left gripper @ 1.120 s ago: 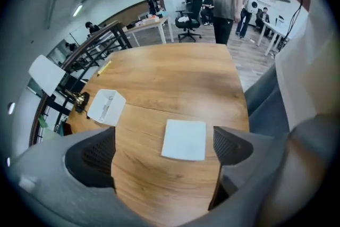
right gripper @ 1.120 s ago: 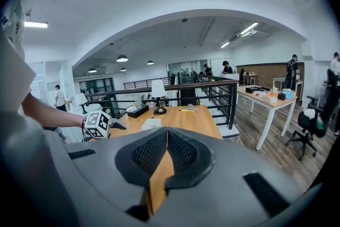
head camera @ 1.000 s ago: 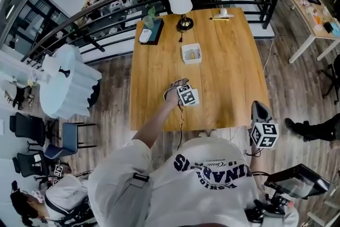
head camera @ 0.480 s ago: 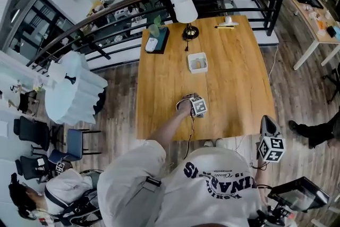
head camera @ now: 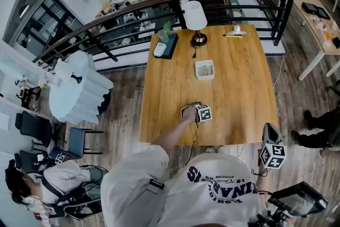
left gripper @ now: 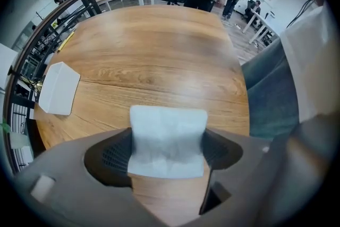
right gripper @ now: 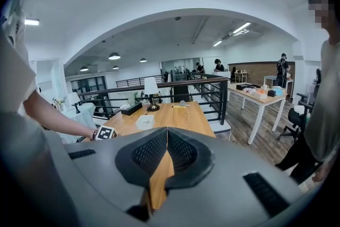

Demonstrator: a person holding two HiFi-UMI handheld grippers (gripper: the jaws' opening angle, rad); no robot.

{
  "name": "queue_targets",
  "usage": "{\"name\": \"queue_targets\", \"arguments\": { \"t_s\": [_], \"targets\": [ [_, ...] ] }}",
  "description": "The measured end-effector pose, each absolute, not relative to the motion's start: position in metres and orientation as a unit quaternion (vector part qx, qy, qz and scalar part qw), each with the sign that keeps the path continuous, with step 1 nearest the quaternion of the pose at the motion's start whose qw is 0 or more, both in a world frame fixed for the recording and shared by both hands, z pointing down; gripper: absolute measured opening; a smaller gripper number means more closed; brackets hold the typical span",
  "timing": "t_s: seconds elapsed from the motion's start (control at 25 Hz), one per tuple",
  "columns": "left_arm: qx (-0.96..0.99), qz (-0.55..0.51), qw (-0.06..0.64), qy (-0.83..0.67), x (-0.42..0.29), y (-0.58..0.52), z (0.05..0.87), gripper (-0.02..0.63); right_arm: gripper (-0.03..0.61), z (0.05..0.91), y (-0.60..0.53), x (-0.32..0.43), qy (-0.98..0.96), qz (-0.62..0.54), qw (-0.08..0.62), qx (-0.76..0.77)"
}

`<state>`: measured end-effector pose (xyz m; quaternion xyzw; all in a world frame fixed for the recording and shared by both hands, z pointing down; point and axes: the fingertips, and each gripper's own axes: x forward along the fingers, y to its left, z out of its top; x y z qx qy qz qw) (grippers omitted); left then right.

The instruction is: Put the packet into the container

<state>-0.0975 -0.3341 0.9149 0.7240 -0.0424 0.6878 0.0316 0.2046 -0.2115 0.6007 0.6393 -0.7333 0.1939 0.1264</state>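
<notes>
From the head view, the left gripper (head camera: 203,113) sits low on the near part of the wooden table (head camera: 239,87), held by a hand (head camera: 187,114). The white container (head camera: 204,69) stands well apart from it, farther up the table near a lamp (head camera: 194,16). The right gripper (head camera: 271,138) hangs off the table's near edge, beside the person's body. In the left gripper view, a white packet (left gripper: 167,135) lies on the wood between the two fingers, which are closing on it, their dark pads (left gripper: 114,154) touching its two sides; the container is off to the left. In the right gripper view, the fingers are pressed together at the tips with nothing between them.
</notes>
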Motion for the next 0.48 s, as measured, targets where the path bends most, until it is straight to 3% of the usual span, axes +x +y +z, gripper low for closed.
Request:
{"name": "queue_targets", "arguments": {
  "t_s": [0.48],
  "targets": [
    [0.708, 0.705, 0.041, -0.026, -0.108, -0.325, 0.893, 0.4, 0.009, 0.601, -0.22, 0.195, -0.746, 0.191, 0.127, 0.625]
  ]
}}
